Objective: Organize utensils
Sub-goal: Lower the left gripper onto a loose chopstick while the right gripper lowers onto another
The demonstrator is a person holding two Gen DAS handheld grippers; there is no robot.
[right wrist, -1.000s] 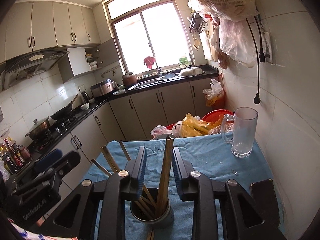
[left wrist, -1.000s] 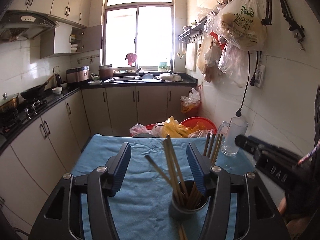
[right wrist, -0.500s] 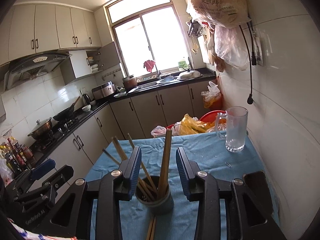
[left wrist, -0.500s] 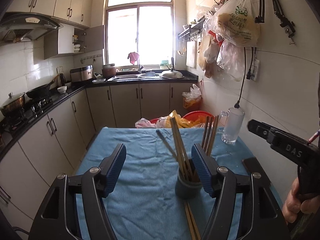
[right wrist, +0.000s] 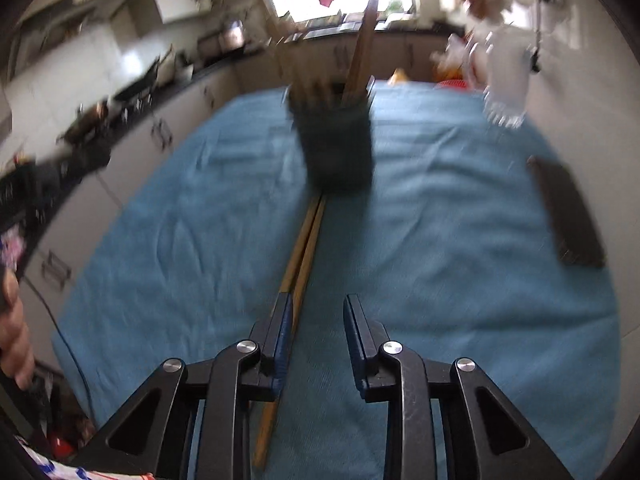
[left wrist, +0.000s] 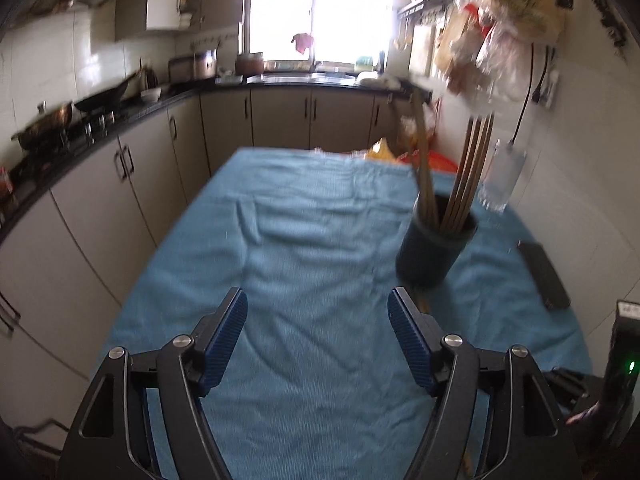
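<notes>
A dark round holder (left wrist: 436,244) stands on the blue cloth with several wooden chopsticks (left wrist: 468,176) upright in it. It also shows in the right wrist view (right wrist: 334,148), blurred. A pair of chopsticks (right wrist: 298,268) lies flat on the cloth in front of the holder, running toward my right gripper. My right gripper (right wrist: 316,316) is open and empty, low over the cloth, its left finger beside the near part of the lying chopsticks. My left gripper (left wrist: 318,312) is open wide and empty, to the left of and nearer than the holder.
A glass mug (left wrist: 502,176) stands by the right wall behind the holder. A black phone (right wrist: 566,216) lies on the cloth at the right. Kitchen cabinets (left wrist: 120,184) run along the left. The blue cloth (left wrist: 300,240) covers the table.
Both grippers have pulled back from the holder and tilted down toward the cloth. The right gripper let go of an upright chopstick, opened, and now sits over the lying pair.
</notes>
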